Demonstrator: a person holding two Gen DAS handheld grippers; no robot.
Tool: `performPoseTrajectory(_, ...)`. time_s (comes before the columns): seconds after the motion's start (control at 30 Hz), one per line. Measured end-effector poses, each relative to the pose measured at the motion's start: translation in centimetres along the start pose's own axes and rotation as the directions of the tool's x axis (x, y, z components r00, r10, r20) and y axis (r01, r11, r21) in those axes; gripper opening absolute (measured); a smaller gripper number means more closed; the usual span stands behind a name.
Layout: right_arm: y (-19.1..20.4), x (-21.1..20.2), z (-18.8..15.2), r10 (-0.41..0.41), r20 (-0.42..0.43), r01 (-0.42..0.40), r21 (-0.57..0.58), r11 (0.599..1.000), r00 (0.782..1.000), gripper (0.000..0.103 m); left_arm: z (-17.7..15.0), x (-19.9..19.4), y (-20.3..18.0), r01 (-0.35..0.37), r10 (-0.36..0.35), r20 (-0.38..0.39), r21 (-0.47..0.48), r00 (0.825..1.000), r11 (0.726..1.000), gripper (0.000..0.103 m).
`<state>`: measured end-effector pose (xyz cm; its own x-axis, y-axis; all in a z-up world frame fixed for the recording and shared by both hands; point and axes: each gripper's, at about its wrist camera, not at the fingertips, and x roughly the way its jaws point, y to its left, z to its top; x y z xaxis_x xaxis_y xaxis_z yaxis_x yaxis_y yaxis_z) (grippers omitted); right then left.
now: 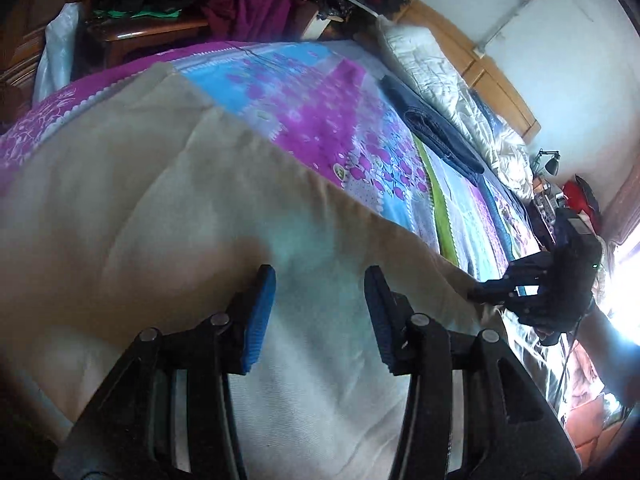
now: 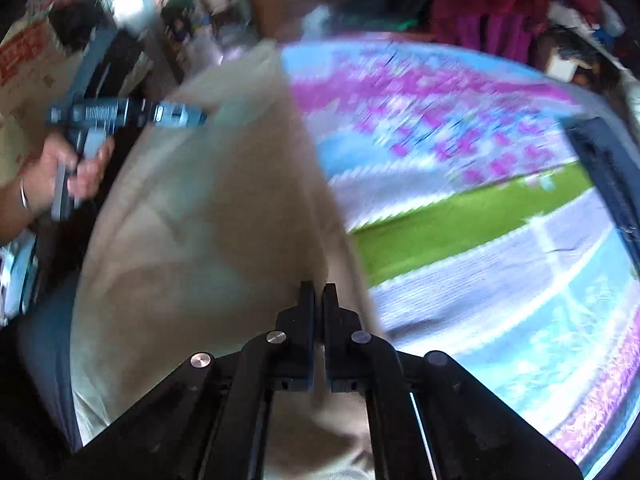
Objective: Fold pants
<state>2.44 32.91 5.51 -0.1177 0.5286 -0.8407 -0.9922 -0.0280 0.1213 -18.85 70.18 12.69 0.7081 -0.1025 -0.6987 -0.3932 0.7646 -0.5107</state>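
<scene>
Beige pants stretch lengthwise between us: right gripper pinches one end, left gripper gapes wide above.

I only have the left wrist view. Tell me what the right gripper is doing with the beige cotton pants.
Observer: The right gripper is shut on the beige cotton pants; cloth shows in the slit between its fingers.
Operator: Report where my left gripper sits.
Observer: The left gripper reaches over the pants' far edge, gripped by a hand.
Operator: Say what is behind that hand.
Observer: A brown cardboard box with red print.
</scene>
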Motion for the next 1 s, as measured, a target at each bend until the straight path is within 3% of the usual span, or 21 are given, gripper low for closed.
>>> performPoseTrajectory(0.03,-0.6,-0.2,-0.3,-0.009,0.01,0.009,0.024,1.0,1.0,0.004,0.1,-0.1,-0.1,0.0,0.0,0.01,-0.005,1.0,1.0,0.056)
performPoseTrajectory(0.1,-0.5,1.6,-1.0,-0.058,-0.048,0.059,0.007,0.998,0.997,0.004,0.0,-0.4,0.0,0.005,-0.004,0.04,-0.014,0.999,1.0,0.068)
performPoseTrajectory(0.17,-0.3,2.5,-1.1,-0.093,-0.059,0.093,0.002,0.996,0.994,0.003,-0.2,-0.2,0.1,-0.003,0.005,0.049,-0.028,0.999,1.0,0.07)
performPoseTrajectory(0.27,-1.4,1.0,-1.4,-0.14,0.018,0.138,0.093,0.986,0.99,0.0,-0.1,-0.2,-0.1,-0.019,0.02,0.04,-0.023,0.999,1.0,0.07)
performPoseTrajectory(0.33,-3.8,1.2,-2.3,-0.274,-0.035,0.276,0.174,0.945,0.961,0.0,-0.1,-0.6,0.0,-0.03,0.031,0.046,-0.008,0.998,1.0,0.075)
performPoseTrajectory(0.37,-4.9,1.1,-3.0,-0.269,-0.048,0.273,0.216,0.937,0.962,0.0,-0.2,-0.6,0.2,-0.033,0.033,0.053,-0.005,0.998,0.999,0.076)
performPoseTrajectory(0.43,-4.8,-0.5,-3.1,-0.216,-0.022,0.215,0.237,0.947,0.976,0.0,-0.3,-0.6,0.8,-0.028,0.029,0.054,-0.016,0.998,0.999,0.076)
performPoseTrajectory(0.5,-3.1,-2.5,-2.0,-0.118,0.081,0.1,0.201,0.974,0.99,0.003,-0.4,-0.9,1.1,-0.014,0.016,0.07,-0.031,0.997,0.999,0.076)
performPoseTrajectory(0.57,-1.5,-3.2,-0.7,-0.027,0.16,0.006,0.133,0.991,0.987,0.029,-0.6,-0.8,1.3,-0.005,0.008,0.085,-0.032,0.996,0.999,0.076)
performPoseTrajectory(0.6,-1.0,-2.4,0.2,0.008,0.158,-0.027,0.117,0.993,0.987,0.048,-0.7,-0.7,1.3,-0.003,0.006,0.095,-0.031,0.996,1.0,0.076)
performPoseTrajectory(0.63,-0.9,-1.3,0.9,0.048,0.137,-0.062,0.104,0.993,0.989,0.05,-0.8,-0.6,1.3,-0.002,0.005,0.104,-0.031,0.995,1.0,0.077)
performPoseTrajectory(0.7,-0.6,1.3,2.4,0.076,0.071,-0.082,0.076,0.994,0.995,0.05,-0.9,-0.6,1.2,-0.004,0.007,0.115,-0.03,0.993,1.0,0.077)
performPoseTrajectory(0.77,0.0,3.7,3.8,0.091,0.025,-0.092,0.038,0.995,0.996,0.043,-0.9,-0.6,1.2,-0.003,0.005,0.111,-0.023,0.994,1.0,0.077)
performPoseTrajectory(0.93,0.2,6.2,5.0,0.119,-0.004,-0.119,0.037,0.992,0.993,0.042,-1.1,-0.8,1.7,0.03,-0.027,0.123,-0.025,0.992,0.999,0.077)
performPoseTrajectory(0.97,0.2,6.1,5.2,0.127,0.0,-0.126,0.045,0.991,0.992,0.038,-1.2,-0.8,1.6,0.03,-0.027,0.126,-0.022,0.992,0.999,0.077)
performPoseTrajectory(1.0,0.1,6.3,5.2,0.128,-0.005,-0.128,0.05,0.991,0.992,0.018,-1.2,-0.8,1.6,0.03,-0.027,0.129,-0.02,0.991,0.999,0.077)
